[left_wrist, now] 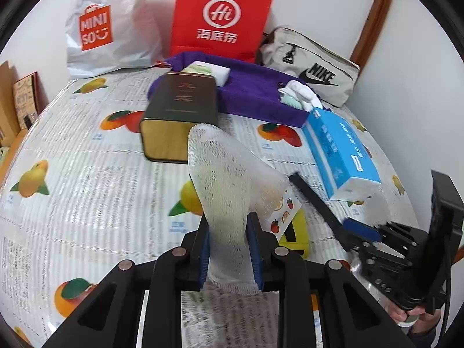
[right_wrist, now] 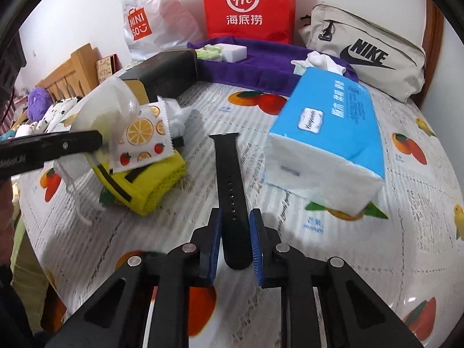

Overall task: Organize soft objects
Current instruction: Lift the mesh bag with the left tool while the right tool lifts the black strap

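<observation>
My left gripper [left_wrist: 230, 223] is shut on a white mesh pouch [left_wrist: 229, 179], which stands up from between the blue pads, above the fruit-print cloth [left_wrist: 87, 179]. The right wrist view shows the same pouch [right_wrist: 107, 107] at the left, behind a black finger [right_wrist: 52, 145] of the left gripper. My right gripper [right_wrist: 235, 232] is shut on one end of a black watch strap [right_wrist: 230, 179]. From the left wrist view, that strap [left_wrist: 316, 200] sticks out of the right gripper [left_wrist: 365, 236] at a slant. Beneath the pouch lie a fruit-print packet [right_wrist: 142, 136] and a yellow cloth [right_wrist: 145, 179].
A blue tissue pack [right_wrist: 327, 145] lies right of the strap. At the back, a purple towel [left_wrist: 252, 92] carries a white sponge [left_wrist: 208, 71] and white cloth [left_wrist: 301, 95]; a dark tin box [left_wrist: 179, 107] lies in front. Red bag [left_wrist: 220, 14], Miniso bag [left_wrist: 107, 26] and Nike pouch [left_wrist: 316, 66] line the wall.
</observation>
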{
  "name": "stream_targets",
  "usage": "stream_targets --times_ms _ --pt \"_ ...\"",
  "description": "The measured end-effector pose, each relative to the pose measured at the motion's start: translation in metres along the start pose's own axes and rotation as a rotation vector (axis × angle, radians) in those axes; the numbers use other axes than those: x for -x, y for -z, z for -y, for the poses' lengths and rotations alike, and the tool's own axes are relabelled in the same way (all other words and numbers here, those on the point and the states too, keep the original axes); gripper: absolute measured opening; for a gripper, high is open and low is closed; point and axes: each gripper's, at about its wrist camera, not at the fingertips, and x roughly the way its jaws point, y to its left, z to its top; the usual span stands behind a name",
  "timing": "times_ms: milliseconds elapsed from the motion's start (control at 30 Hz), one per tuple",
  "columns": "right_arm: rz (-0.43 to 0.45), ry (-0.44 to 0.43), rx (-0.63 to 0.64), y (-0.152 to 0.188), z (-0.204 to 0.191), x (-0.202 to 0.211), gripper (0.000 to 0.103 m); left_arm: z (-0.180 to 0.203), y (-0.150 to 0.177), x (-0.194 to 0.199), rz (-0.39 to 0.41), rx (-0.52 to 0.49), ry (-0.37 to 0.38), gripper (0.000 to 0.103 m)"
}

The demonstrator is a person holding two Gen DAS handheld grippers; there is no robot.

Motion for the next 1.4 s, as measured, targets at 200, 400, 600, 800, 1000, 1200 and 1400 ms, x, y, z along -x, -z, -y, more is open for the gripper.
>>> stream_targets --times_ms 200,400,600,800,1000,1200,1400 --pt "-0.034 -0.037 -0.039 0.008 0.008 0.008 0.011 -0.019 0.004 -0.002 -0.031 0.023 -0.006 0.025" --pt "-0.018 -0.067 -0.059 -0.003 0.008 0.002 0.046 -0.024 0.005 -0.006 -0.029 0.010 -0.033 0.045" --pt "0.005 -0.017 -0.021 -0.012 -0.002 -0.013 0.047 -0.026 0.001 -0.009 -0.004 -0.003 -0.079 0.053" --pt "0.012 0.007 0.003 -0.013 -0.004 -0.014 0.020 -0.031 -0.001 -0.011 0.004 -0.005 -0.045 0.026" --pt "-0.006 0.011 0.014 -0.004 -0.002 -0.004 0.020 -0.035 0.001 -0.007 0.015 0.009 -0.038 0.015" --pt "-0.024 0.014 -0.009 0.009 0.004 0.009 0.020 -0.045 0.003 0.001 0.033 0.023 -0.057 0.010" --pt "-0.039 0.017 -0.042 0.011 0.012 0.007 0.021 -0.064 0.009 0.004 0.027 0.060 -0.087 0.009"
